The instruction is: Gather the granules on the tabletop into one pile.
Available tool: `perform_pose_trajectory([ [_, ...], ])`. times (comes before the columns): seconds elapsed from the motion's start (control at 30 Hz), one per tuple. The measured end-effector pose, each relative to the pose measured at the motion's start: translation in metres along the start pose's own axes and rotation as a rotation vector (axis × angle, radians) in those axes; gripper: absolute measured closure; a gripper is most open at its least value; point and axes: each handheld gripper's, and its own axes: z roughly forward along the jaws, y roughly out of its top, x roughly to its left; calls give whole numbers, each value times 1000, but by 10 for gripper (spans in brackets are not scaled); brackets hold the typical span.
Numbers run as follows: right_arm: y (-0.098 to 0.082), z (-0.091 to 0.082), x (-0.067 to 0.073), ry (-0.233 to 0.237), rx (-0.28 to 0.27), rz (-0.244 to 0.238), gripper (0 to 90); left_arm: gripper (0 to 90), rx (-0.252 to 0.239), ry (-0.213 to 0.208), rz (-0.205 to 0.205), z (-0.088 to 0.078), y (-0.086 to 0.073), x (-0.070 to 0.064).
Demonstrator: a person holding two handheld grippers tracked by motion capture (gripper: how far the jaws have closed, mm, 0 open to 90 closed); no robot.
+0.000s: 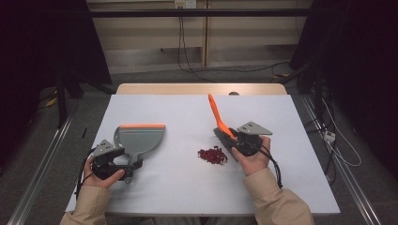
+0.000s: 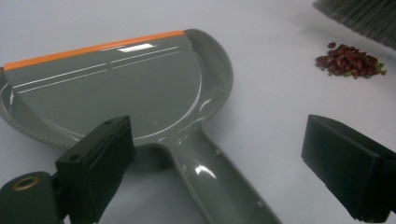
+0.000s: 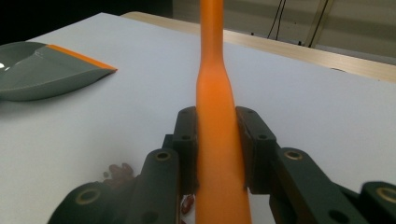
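We are looking down on a pale tabletop (image 1: 187,187) in the high view, with a person's two sleeved forearms coming in from the bottom edge. At lower left of that frame the left hand-held gripper (image 1: 126,169) is sitting at the handle end of a grey dustpan (image 1: 139,139) with an orange lip, which is lying flat with its lip pointing toward the top of the frame. In the left gripper view, that gripper's (image 2: 224,156) jaws are standing wide apart, one on each side of the dustpan (image 2: 140,93) handle, with clear gaps between pads and handle, so it is open and gripping nothing.

Right of centre in the high view, the right hand-held gripper (image 1: 234,137) is clamping the orange handle of a brush (image 1: 217,117), which is slanting up toward the upper middle of the frame while its dark bristles are resting on the tabletop. In the right gripper view, the gripper's (image 3: 218,144) two jaws are pressing on both sides of the brush (image 3: 212,93) handle.

A small pile of dark red beans (image 1: 212,155) is lying just below and left of the bristles, well apart from the dustpan; in the left gripper view the beans (image 2: 349,60) are sitting at upper right.
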Motion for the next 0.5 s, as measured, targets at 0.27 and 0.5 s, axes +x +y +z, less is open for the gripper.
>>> perform_pose_trajectory([
  [0.27, -6, -6, -14, -11, -24, 46, 715, 174, 52, 73, -16, 1, -7, 5],
  [0.5, -10, -9, -20, -21, -30, 70, 715, 278, 76, 108, -55, -4, -8, 14],
])
